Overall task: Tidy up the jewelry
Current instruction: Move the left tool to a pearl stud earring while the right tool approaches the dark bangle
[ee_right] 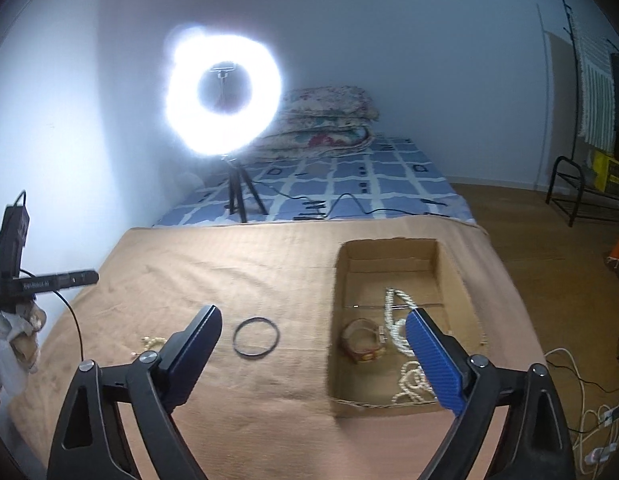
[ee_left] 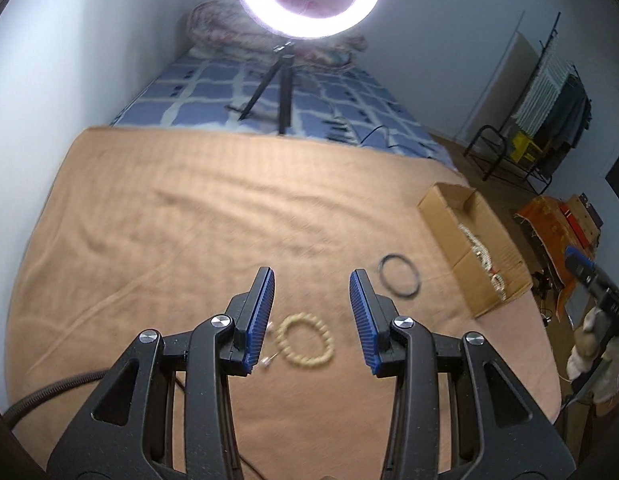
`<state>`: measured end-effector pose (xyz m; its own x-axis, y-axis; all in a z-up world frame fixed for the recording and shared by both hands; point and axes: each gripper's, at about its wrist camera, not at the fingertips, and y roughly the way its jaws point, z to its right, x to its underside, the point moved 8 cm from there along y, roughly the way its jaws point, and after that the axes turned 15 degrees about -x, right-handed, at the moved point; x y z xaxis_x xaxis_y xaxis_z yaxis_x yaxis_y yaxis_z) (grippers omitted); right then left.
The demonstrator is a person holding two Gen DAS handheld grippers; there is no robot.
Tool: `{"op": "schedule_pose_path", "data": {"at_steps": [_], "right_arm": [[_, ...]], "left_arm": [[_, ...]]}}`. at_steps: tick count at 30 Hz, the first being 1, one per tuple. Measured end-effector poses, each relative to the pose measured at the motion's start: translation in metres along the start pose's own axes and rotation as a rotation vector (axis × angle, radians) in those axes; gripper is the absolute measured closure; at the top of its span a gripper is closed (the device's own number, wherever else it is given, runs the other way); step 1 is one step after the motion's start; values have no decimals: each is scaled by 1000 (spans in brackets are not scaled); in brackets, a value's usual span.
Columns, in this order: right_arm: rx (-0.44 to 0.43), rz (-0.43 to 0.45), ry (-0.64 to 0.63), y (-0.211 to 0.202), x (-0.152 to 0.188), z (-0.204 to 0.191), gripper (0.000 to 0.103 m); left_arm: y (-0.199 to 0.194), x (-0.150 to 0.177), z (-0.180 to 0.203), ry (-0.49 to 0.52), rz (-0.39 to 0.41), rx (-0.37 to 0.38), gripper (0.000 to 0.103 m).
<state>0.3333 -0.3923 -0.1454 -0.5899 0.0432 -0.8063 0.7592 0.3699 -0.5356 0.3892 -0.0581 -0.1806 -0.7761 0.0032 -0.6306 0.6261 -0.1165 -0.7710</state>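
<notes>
A cream bead bracelet (ee_left: pixel 306 343) lies on the tan blanket (ee_left: pixel 189 216) between the fingers of my open, empty left gripper (ee_left: pixel 312 280), with small earrings (ee_left: pixel 268 362) beside it. A black ring bangle (ee_left: pixel 399 277) lies to its right; it also shows in the right wrist view (ee_right: pixel 256 337). An open cardboard box (ee_right: pixel 389 254) holds a pearl necklace (ee_right: pixel 397 320) and a red-gold bracelet (ee_right: pixel 363 344). My right gripper (ee_right: pixel 313 320) is open and empty, above the box's left edge. The beads (ee_right: pixel 151 342) peek out left of its finger.
A lit ring light on a tripod (ee_right: pixel 223 94) stands on the blue checked bedsheet (ee_right: pixel 369 184) behind the blanket. Folded quilts (ee_right: pixel 329 120) lie at the wall. Wooden floor with cables (ee_right: pixel 581 380) and a black rack (ee_right: pixel 581 184) lie to the right.
</notes>
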Motion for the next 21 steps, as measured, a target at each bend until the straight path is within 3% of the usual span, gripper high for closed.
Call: {"op": "schedule_pose_path", "data": {"at_steps": [10, 19, 21], "right_arm": [[-97, -88, -22, 39, 8, -40, 26], [-194, -209, 8, 90, 26, -64, 45], [-205, -232, 20, 99, 30, -66, 48]], "left_arm": [[19, 41, -40, -60, -74, 7, 64], [36, 70, -38, -47, -119, 39, 64], [40, 75, -36, -41, -127, 42, 69]]}}
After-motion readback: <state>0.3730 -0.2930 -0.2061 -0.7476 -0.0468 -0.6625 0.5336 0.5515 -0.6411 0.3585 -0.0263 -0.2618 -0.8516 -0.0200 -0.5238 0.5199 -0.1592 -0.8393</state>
